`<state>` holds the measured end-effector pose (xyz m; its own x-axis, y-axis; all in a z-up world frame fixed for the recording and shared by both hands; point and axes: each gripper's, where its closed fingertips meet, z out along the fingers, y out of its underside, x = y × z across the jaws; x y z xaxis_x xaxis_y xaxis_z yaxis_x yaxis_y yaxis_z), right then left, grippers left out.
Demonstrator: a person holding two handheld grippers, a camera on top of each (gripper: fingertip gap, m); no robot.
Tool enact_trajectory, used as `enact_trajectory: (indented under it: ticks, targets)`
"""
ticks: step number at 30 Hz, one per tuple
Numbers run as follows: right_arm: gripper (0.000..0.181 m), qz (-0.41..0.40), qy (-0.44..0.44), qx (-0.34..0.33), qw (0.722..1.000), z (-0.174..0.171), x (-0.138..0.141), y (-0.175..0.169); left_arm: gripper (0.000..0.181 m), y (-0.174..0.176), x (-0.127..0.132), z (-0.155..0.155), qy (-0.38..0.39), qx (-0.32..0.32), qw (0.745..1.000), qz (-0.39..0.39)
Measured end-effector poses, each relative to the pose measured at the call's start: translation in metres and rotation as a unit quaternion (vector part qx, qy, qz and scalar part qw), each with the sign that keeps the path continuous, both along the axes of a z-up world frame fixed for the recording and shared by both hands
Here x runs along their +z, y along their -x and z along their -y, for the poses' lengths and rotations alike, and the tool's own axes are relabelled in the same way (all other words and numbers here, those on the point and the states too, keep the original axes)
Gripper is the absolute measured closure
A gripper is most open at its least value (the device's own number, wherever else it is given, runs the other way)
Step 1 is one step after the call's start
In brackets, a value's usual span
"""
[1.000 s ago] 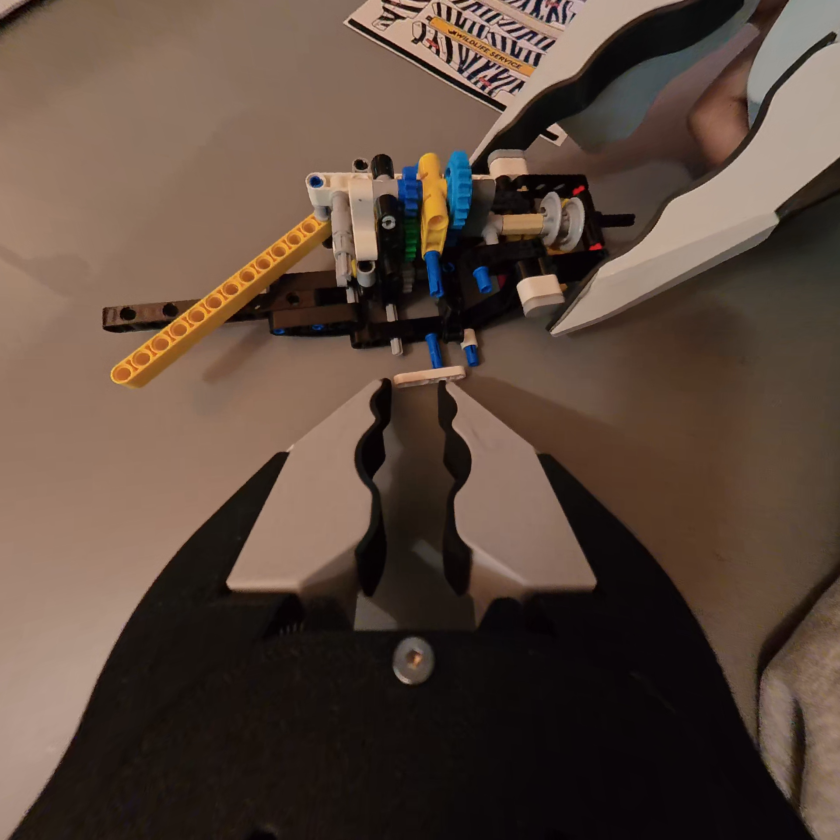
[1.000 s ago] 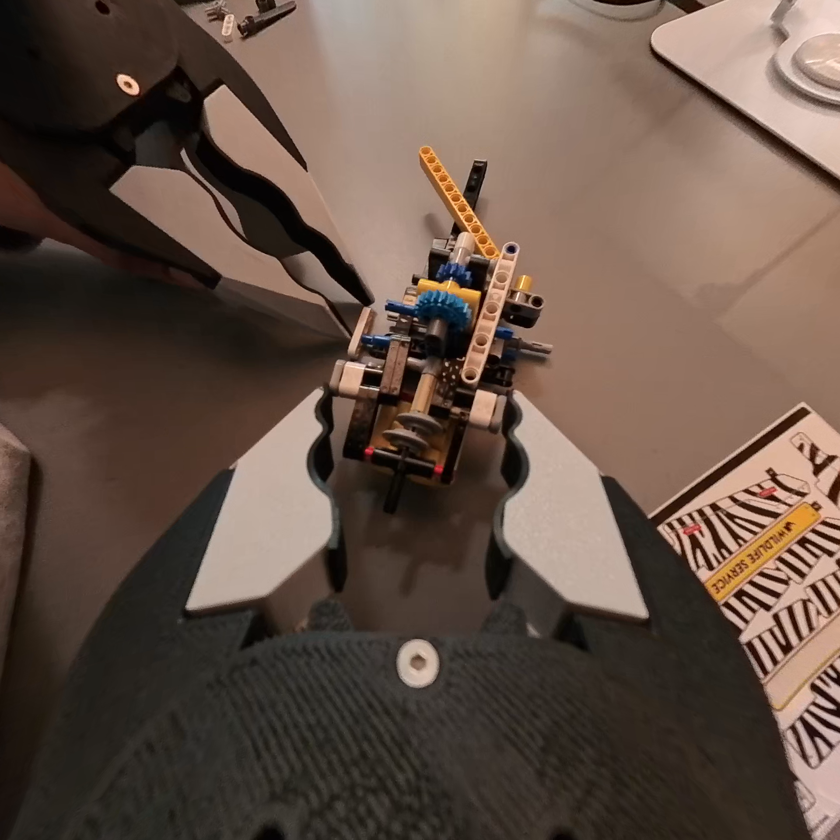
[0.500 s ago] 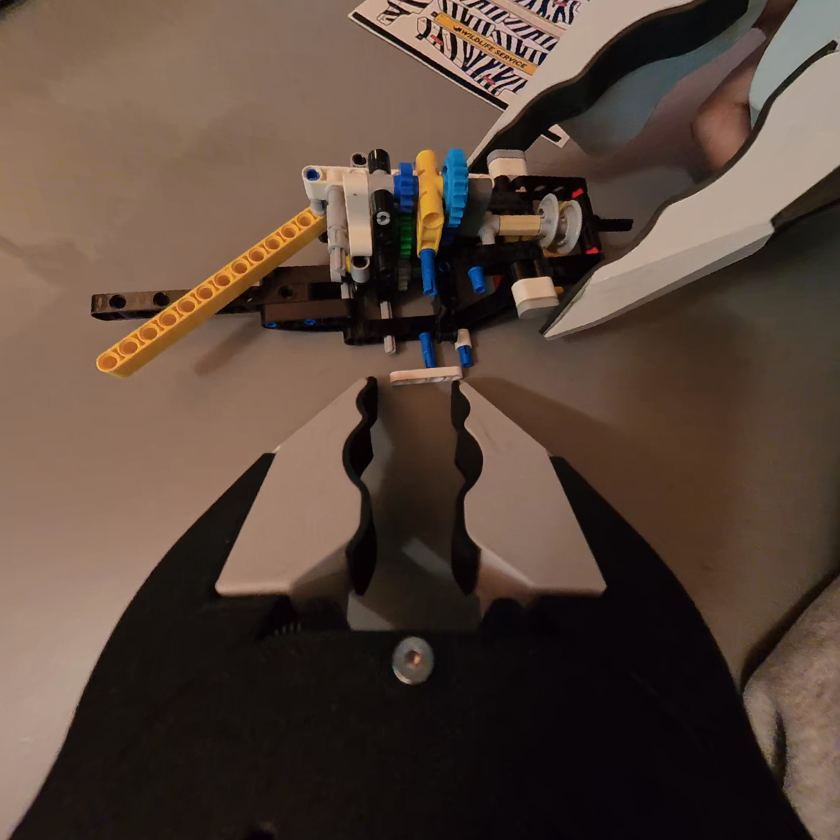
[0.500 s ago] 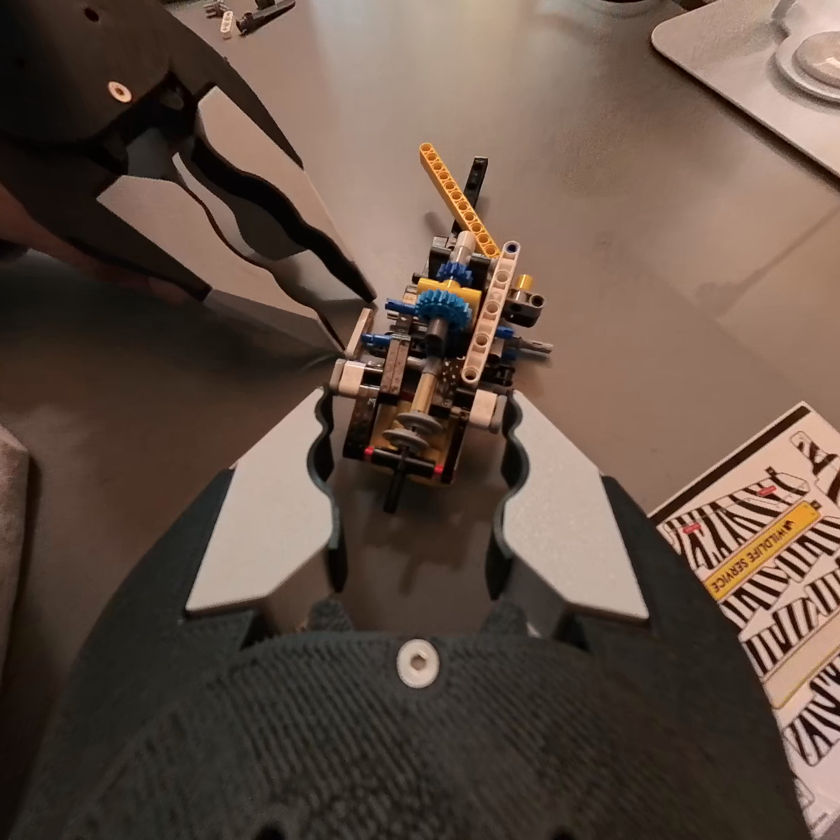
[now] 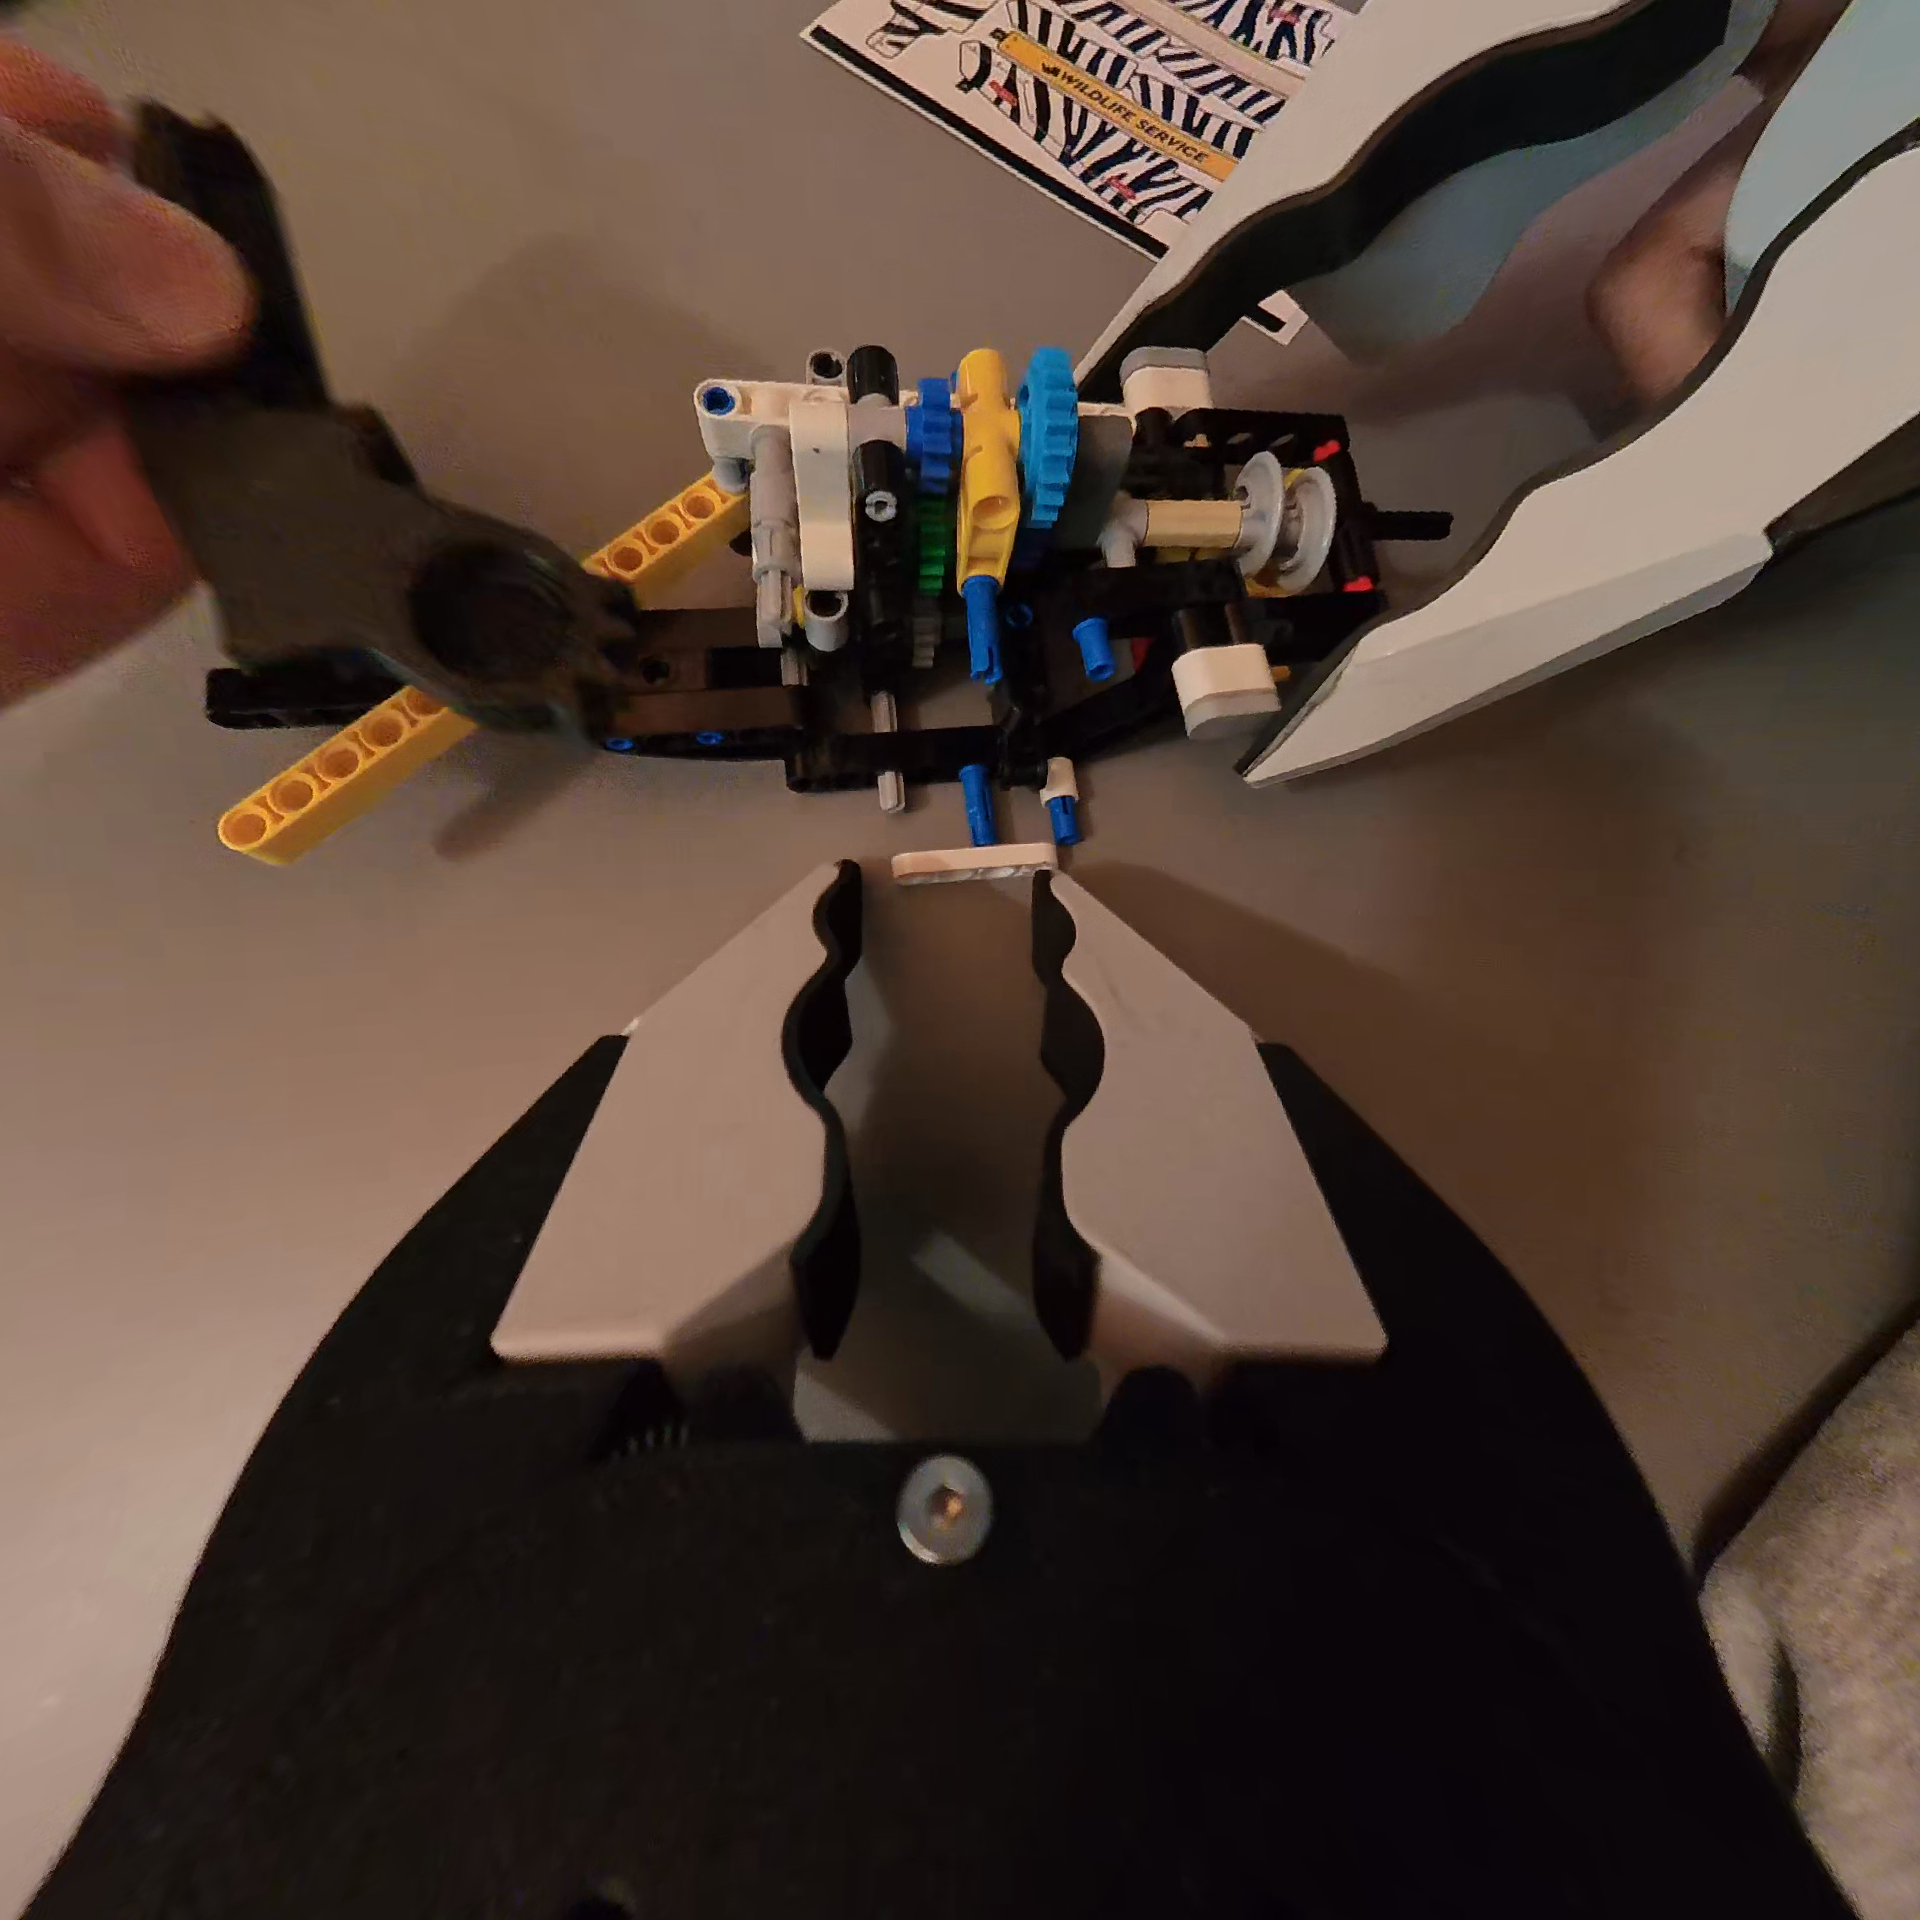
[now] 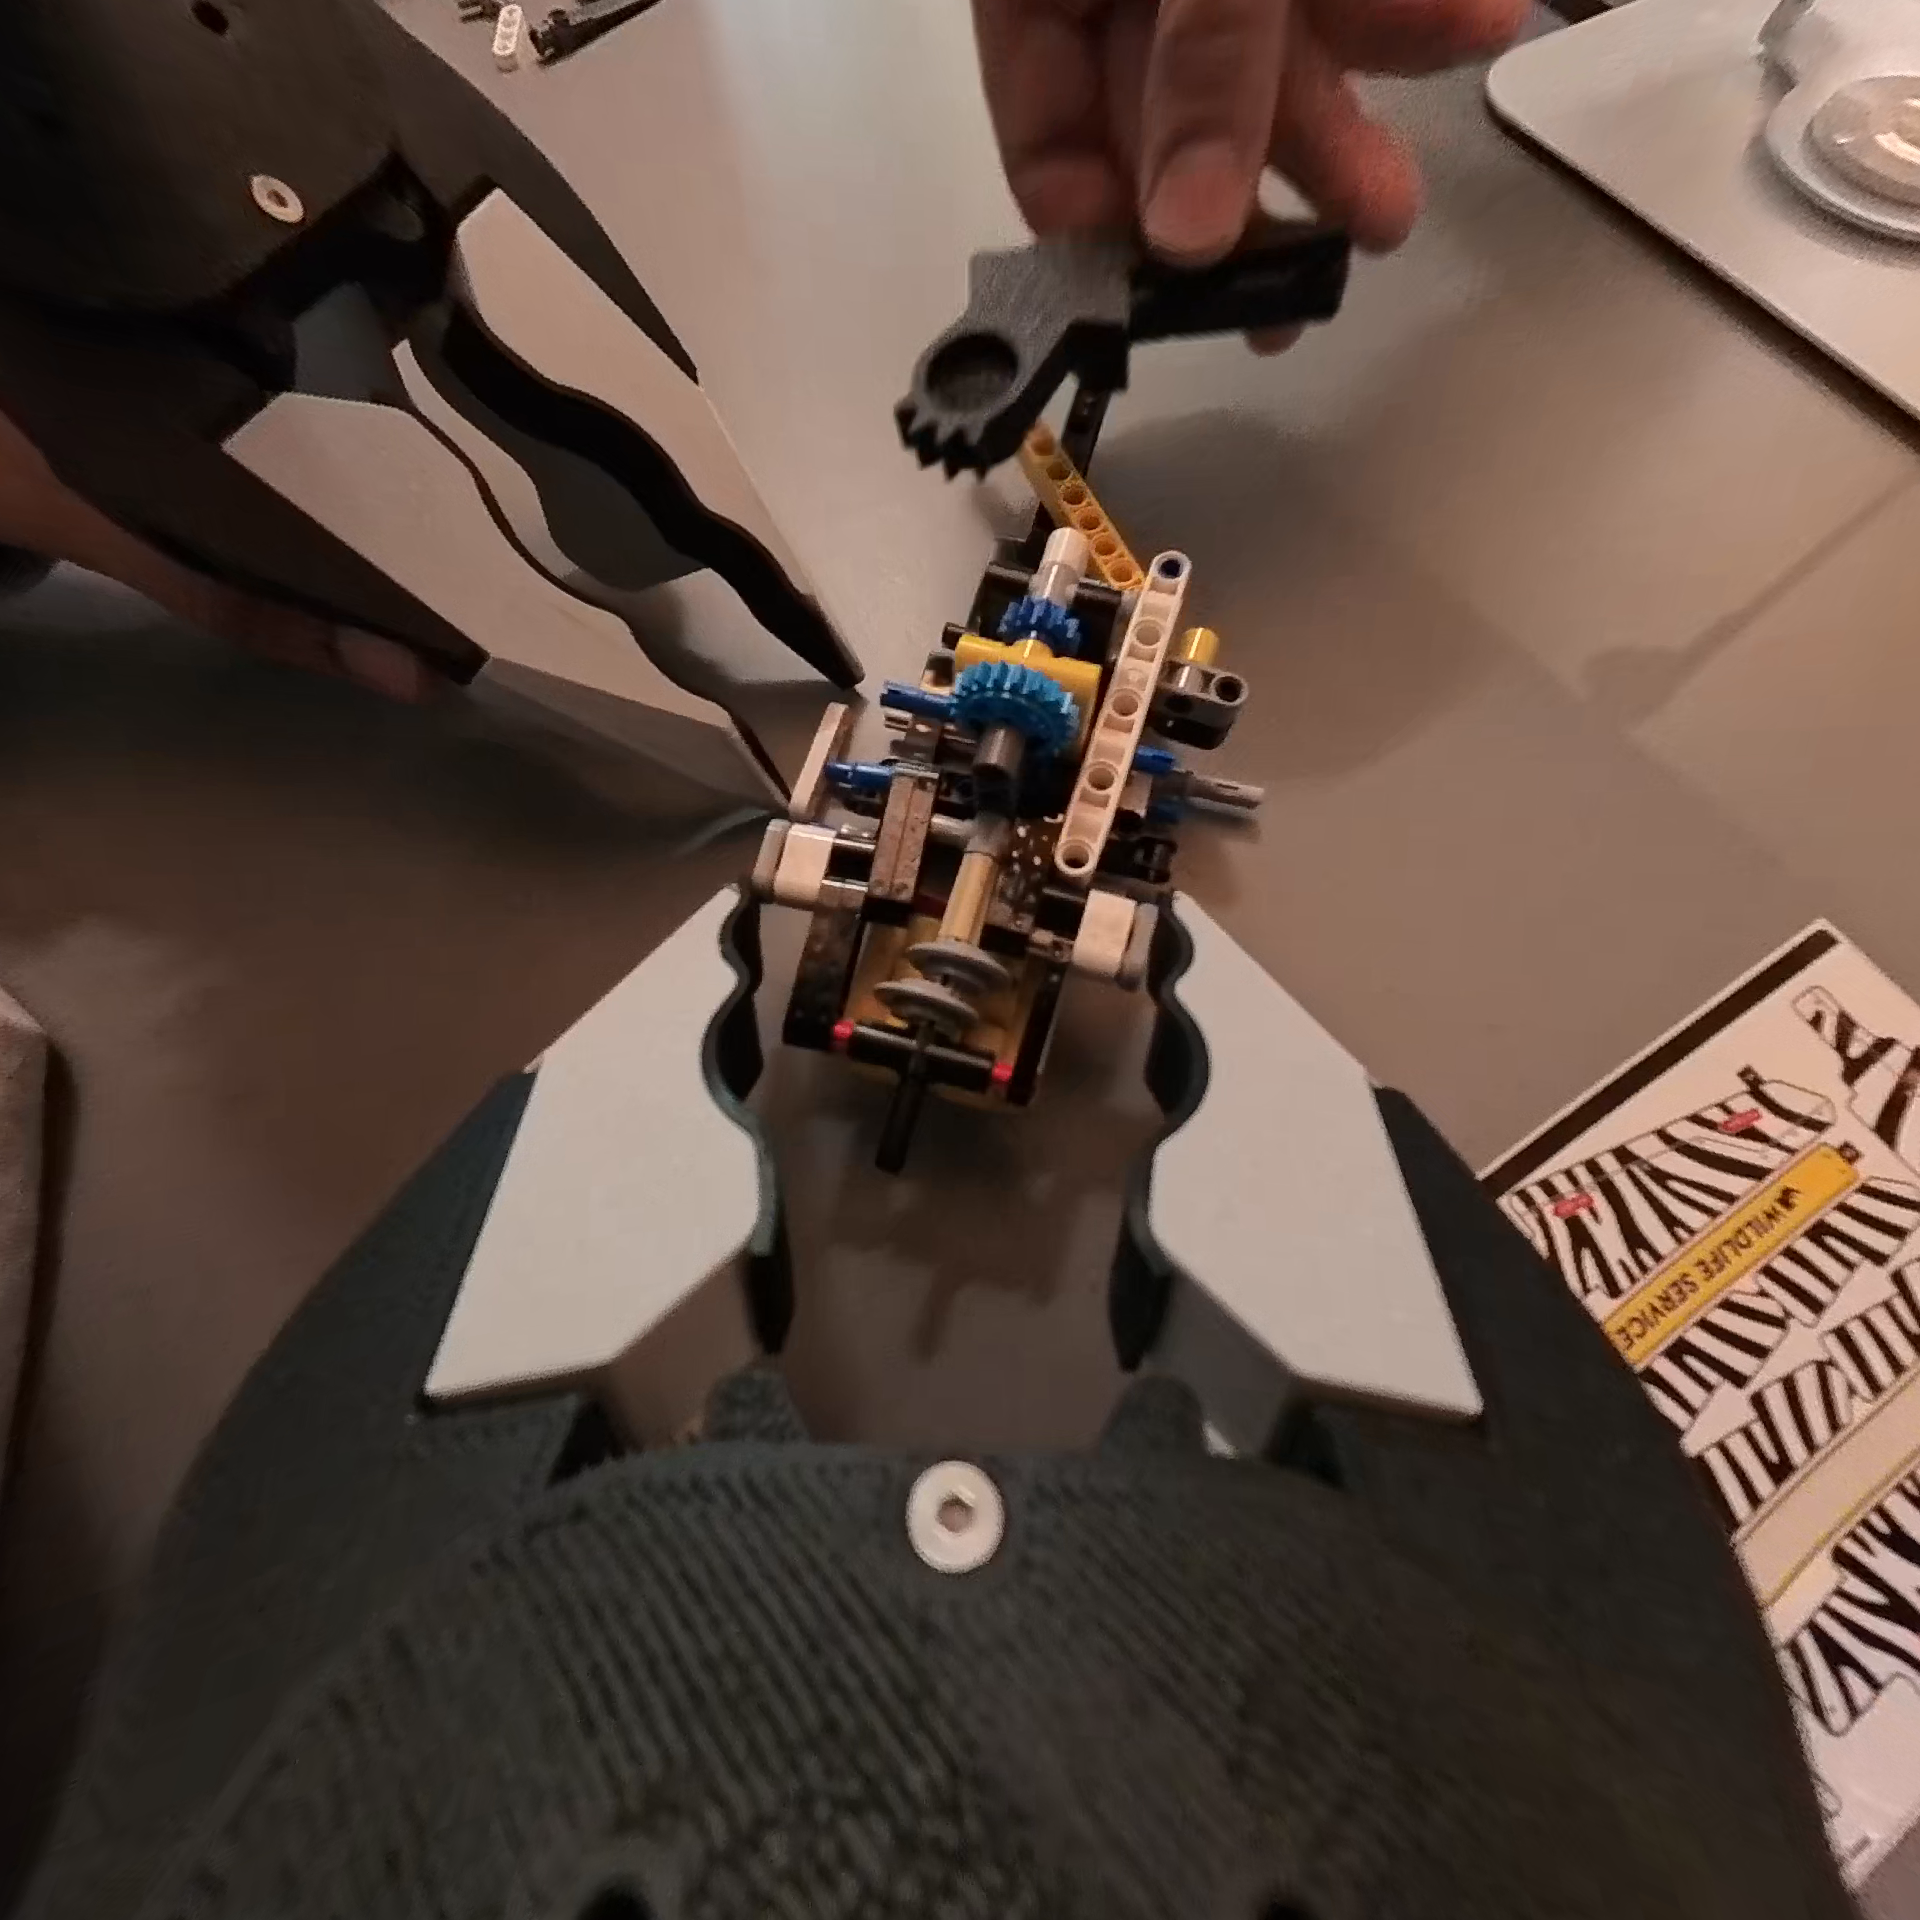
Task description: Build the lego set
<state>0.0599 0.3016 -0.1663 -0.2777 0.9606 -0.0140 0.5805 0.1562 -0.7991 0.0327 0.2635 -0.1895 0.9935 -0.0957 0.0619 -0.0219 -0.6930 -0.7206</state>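
Observation:
The lego model (image 5: pixel 987 561) of black frame, blue gears and a long yellow beam (image 5: pixel 343 758) lies on the grey table. My left gripper (image 5: pixel 945 883) is open, its tips right behind a small white beam (image 5: pixel 977 864) that sits against the model's blue pins (image 5: pixel 977 805). My right gripper (image 6: pixel 951 914) clamps the model's rear end (image 6: pixel 935 997) by its white side connectors. It also shows in the left wrist view (image 5: pixel 1455 540). A bare hand (image 6: pixel 1174 125) holds a black toothed tool (image 6: pixel 997 384) over the model's far end, above the yellow beam (image 6: pixel 1081 509).
A zebra-striped sticker sheet (image 6: pixel 1714 1351) lies right of the model, also in the left wrist view (image 5: pixel 1091 114). A grey tray (image 6: pixel 1714 239) with a clear lid sits far right. Loose small parts (image 6: pixel 551 26) lie at the far left. Grey cloth (image 5: pixel 1829 1610) is at the near edge.
A hand with a black toothed tool has come in over the yellow beam end of the model. My left jaws have spread a little. The right gripper and model have stayed put.

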Motion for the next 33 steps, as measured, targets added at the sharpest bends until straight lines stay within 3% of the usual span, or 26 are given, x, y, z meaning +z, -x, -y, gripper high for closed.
enact_trajectory:
  ticks: [1,33]
  targets:
    - [0.106,0.0,-0.001,0.0,1.0,0.0,-0.0001,-0.0001,0.149,-0.0002,0.0002,0.0,-0.001,0.0,1.0,-0.001]
    - [0.106,0.004,-0.023,-0.008,1.0,-0.0036,0.002,-0.0026,0.147,0.0026,0.005,0.0053,-0.014,0.005,1.0,0.014]
